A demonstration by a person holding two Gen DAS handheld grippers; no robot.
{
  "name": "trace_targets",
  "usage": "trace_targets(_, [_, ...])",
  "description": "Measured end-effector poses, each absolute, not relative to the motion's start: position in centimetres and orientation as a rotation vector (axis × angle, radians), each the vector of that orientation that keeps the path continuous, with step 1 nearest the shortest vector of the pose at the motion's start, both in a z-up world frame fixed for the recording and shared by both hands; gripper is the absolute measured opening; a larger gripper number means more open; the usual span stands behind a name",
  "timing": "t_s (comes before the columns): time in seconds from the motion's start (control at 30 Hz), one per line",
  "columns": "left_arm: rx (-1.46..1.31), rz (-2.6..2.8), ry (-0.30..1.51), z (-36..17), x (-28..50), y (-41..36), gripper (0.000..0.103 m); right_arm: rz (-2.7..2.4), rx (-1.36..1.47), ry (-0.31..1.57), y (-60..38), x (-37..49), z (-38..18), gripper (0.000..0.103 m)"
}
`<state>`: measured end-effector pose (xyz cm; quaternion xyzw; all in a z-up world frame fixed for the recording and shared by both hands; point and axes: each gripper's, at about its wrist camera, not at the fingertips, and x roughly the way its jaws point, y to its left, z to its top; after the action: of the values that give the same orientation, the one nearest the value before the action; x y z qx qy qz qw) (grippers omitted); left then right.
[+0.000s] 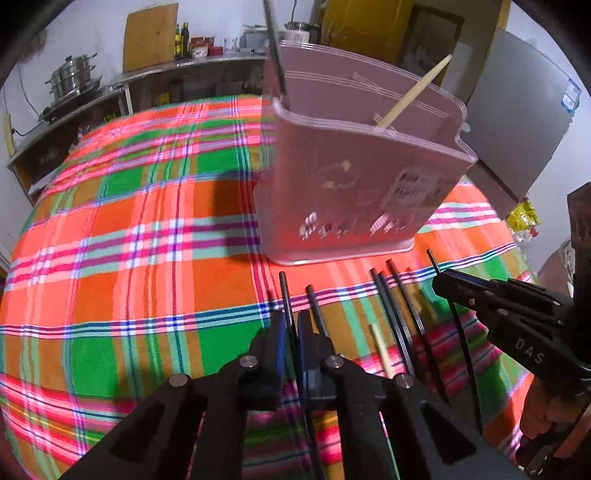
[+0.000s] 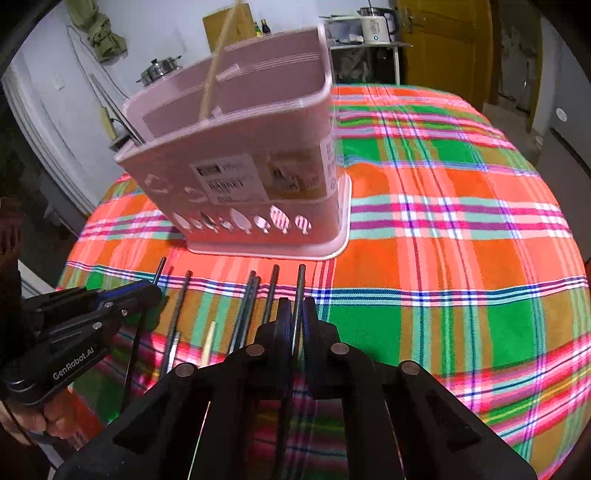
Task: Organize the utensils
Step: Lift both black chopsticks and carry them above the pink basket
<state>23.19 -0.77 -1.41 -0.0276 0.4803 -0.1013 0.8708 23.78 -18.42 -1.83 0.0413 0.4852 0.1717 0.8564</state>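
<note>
A pink compartmented utensil basket [image 1: 351, 177] [image 2: 240, 166] stands on the plaid tablecloth. A pale wooden chopstick [image 1: 413, 92] and a dark one [image 1: 275, 48] lean inside it. Several black chopsticks [image 1: 399, 306] [image 2: 247, 306] and one pale chopstick [image 1: 380, 347] [image 2: 209, 343] lie in a row in front of the basket. My left gripper [image 1: 291, 321] [image 2: 155, 286] is shut on a black chopstick at the row's left end. My right gripper [image 2: 297, 310] [image 1: 439, 278] is shut on another black chopstick at the right end.
The round table carries an orange, green and pink plaid cloth [image 1: 147, 221] [image 2: 461, 221]. Behind it are a counter with steel pots [image 1: 72, 75] and bottles, a grey fridge [image 1: 517, 129], a white kettle [image 2: 376, 24] and a yellow door [image 2: 443, 44]. A hand [image 2: 37, 417] holds the left gripper.
</note>
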Motion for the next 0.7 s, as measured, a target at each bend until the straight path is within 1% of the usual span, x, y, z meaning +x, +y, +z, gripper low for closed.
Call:
trace_targets(0.43, [-0.055,-0.243,0.841,7.4,20.9,0.1,0.004,0.385,0.079,0.848,-18.9,21.5,6.4,0.005])
trace_targets(0.7, [-0.052,-0.253,0.749,12.1,19.8,0.5,0.004,0.387,0.076,0.756,-19.7,20.3,10.4,0.005])
